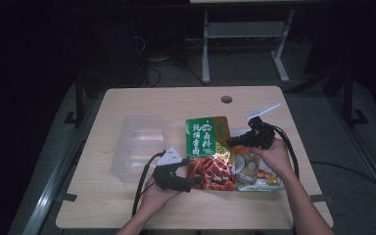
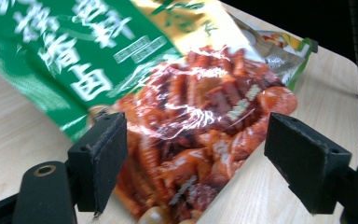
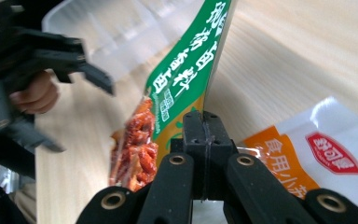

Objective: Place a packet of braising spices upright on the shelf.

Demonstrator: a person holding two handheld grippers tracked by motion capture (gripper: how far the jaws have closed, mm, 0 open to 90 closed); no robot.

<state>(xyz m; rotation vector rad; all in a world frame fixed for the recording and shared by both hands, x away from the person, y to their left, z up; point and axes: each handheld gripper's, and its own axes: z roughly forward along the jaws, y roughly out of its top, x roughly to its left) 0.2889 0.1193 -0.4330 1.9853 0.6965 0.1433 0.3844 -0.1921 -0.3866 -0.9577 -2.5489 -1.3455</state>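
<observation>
High view: green-and-red food pouch (image 1: 208, 154) lies on the table (image 1: 127, 210) between the two tongs, overlapping other packets (image 1: 254, 178) on its right. Left gripper (image 1: 188, 182) sits at the pouch's near-left corner, jaws spread wide. Right gripper (image 1: 232, 142) is at the pouch's right edge, jaws pressed together on that edge. Clear plastic tray (image 1: 137, 144) sits left of and beyond the left gripper.

Left gripper view: pouch (image 2: 186, 116) lies flat ahead, its near end between the spread jaws; pads don't touch it. Film is glossy and crinkled, so likely slippery and soft; contents look lumpy.

Right gripper view: right gripper (image 3: 204, 140) pinches the pouch (image 3: 186, 79) at its yellow-green edge, and the pouch stands up on edge from the jaws, tilted. An orange-and-white packet (image 3: 317, 158) lies just right of the jaws; the left gripper (image 3: 51, 70) is farther off to the left.

Judgement: light, floppy bag that will sag and swing from one corner. A flat sealed edge gives the best hold; a second pinch at the opposite corner would steady it.
</observation>
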